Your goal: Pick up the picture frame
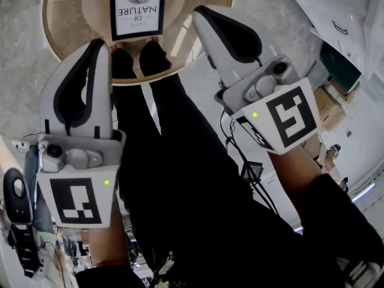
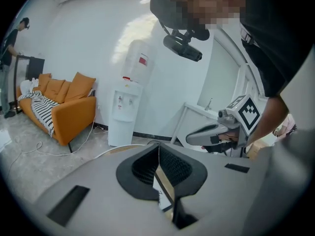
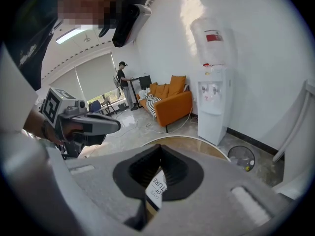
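Both grippers are empty with jaws pressed together: the left gripper (image 1: 96,45) and the right gripper (image 1: 201,12) hang over the near rim of the round wooden table (image 1: 63,23), either side of the person's shoes (image 1: 141,59). The picture frame (image 1: 138,8), printed "OF NATURE", sits on the tabletop between and beyond the two tips, touched by neither; whether it lies flat or leans cannot be told. Main hazard, in my judgement: closed jaws reaching the frame would only shove it across the smooth wood toward the far rim, so they must part first. A pinch on one thin edge alone could let it pivot and drop. Bare tabletop lies left and right of the frame, giving room to come in from both sides. The table rim sits just under both tips, and a cable (image 1: 240,155) trails near the right gripper.
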### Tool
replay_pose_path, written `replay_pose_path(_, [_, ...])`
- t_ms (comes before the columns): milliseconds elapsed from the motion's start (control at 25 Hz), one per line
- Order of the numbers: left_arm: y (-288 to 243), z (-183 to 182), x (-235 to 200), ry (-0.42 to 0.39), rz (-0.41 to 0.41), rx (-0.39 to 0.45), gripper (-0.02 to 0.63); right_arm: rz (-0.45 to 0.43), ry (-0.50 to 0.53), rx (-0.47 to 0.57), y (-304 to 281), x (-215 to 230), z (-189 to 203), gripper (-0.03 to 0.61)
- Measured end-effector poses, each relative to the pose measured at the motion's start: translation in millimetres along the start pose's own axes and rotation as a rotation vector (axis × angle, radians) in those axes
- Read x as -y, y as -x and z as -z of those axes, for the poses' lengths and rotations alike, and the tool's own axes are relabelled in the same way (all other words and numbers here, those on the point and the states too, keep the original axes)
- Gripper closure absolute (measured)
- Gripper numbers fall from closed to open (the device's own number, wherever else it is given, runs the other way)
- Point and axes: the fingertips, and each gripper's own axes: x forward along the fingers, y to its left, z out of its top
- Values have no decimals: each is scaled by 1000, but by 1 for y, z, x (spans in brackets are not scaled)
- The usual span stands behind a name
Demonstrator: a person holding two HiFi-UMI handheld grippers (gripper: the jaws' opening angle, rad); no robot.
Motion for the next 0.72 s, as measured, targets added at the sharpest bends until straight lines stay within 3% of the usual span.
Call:
replay_pose_path(480, [-54,71,-30,29,18,-60,595,-20,-8,-51,-54,13,70,578])
replay_pose_path(680, [-80,113,-47,54,5,-138,575,-1,-70,-63,-77,24,92,574])
replay_pose_path(720, [-87,124,-49,61,5,-166,520,-3,-95,-77,-83,25,98,460])
